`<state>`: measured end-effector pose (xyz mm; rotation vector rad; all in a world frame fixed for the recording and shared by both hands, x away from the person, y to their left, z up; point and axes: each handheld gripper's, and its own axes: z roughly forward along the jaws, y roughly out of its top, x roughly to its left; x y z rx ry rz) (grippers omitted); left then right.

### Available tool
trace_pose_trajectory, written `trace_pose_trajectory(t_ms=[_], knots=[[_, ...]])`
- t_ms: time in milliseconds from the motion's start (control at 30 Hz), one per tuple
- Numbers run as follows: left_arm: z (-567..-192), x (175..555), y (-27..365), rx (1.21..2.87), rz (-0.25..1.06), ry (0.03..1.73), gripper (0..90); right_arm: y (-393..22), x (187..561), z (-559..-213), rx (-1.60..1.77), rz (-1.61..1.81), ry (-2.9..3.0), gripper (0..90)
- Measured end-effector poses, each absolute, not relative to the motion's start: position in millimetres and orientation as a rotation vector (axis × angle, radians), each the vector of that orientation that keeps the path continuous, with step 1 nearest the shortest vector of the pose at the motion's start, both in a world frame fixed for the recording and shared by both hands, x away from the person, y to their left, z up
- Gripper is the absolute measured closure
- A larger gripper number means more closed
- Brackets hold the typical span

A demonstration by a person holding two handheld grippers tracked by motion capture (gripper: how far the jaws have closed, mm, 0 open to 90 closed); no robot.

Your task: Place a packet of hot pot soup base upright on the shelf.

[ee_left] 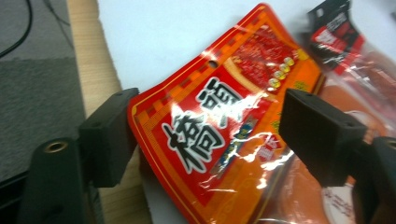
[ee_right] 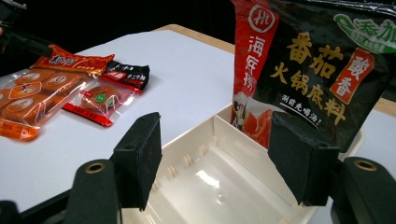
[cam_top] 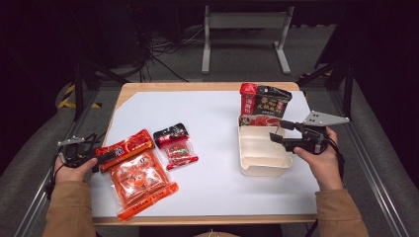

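Observation:
A red snack packet (cam_top: 126, 147) with large white characters lies at the table's left edge, partly on top of a bigger orange pack (cam_top: 138, 180). My left gripper (cam_top: 101, 159) is low over the red packet's near end. In the left gripper view the red packet (ee_left: 219, 116) lies between the two jaws of my left gripper (ee_left: 210, 135). One pad is at the packet's edge and I see no squeeze. My right gripper (cam_top: 275, 132) stands open over a white divided tray (cam_top: 262, 165). A black and red pouch (ee_right: 317, 70) stands upright in the tray's (ee_right: 205, 186) far end, beyond my right gripper (ee_right: 215, 163), whose jaws hold nothing.
A small red and black sweet packet (cam_top: 174, 143) lies right of the red packet. A white sheet (cam_top: 207, 118) covers most of the wooden table. Metal rails run along both sides, and a grey stand (cam_top: 244, 29) and cables sit on the floor behind.

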<state>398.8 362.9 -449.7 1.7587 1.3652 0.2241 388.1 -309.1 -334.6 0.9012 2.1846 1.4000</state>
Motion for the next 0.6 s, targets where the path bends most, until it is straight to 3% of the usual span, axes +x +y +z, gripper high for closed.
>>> trace_pose_trajectory(t_ms=[600], knots=[[-447.6, 396.6, 355.7, 1.778, 0.132, 1.227, 48.6, -303.7, 390.7, -338.6, 0.898, 1.384, 2.211, 34.5]])
